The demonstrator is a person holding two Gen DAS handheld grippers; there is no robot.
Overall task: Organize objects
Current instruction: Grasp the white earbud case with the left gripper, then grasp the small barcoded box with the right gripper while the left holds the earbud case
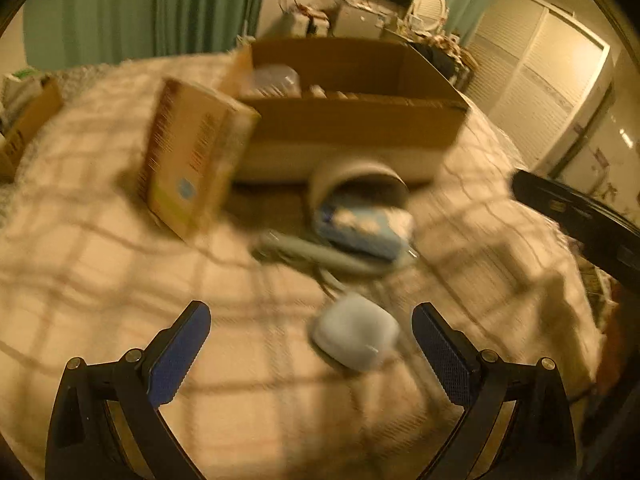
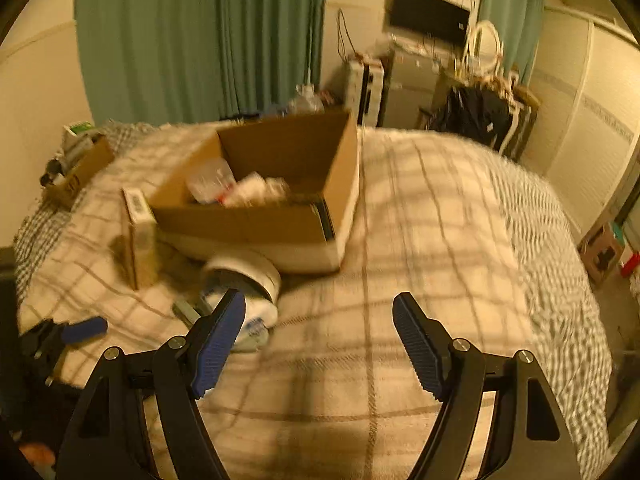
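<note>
An open cardboard box point(image 1: 352, 124) point(image 2: 256, 220) with several items inside sits on the plaid bed cover point(image 1: 100, 280) point(image 2: 420, 240). A small upright carton point(image 1: 192, 156) point(image 2: 138, 236) stands at its left. A white tub point(image 1: 356, 180) point(image 2: 244, 274) lies tipped over in front of the box, with a blue-white packet point(image 1: 360, 228) and a grey stapler-like tool point(image 1: 316, 256) by it. A small white adapter point(image 1: 354, 336) lies between my left gripper's point(image 1: 312, 316) open fingers. My right gripper point(image 2: 320, 304) is open and empty above the cover.
A second cardboard box point(image 1: 24, 128) point(image 2: 76, 172) with small items stands at the bed's far left. Green curtains point(image 2: 200, 40), a wall screen point(image 2: 428, 14) and a cluttered stand lie beyond the bed. The other gripper shows at the right edge of the left wrist view point(image 1: 576, 216).
</note>
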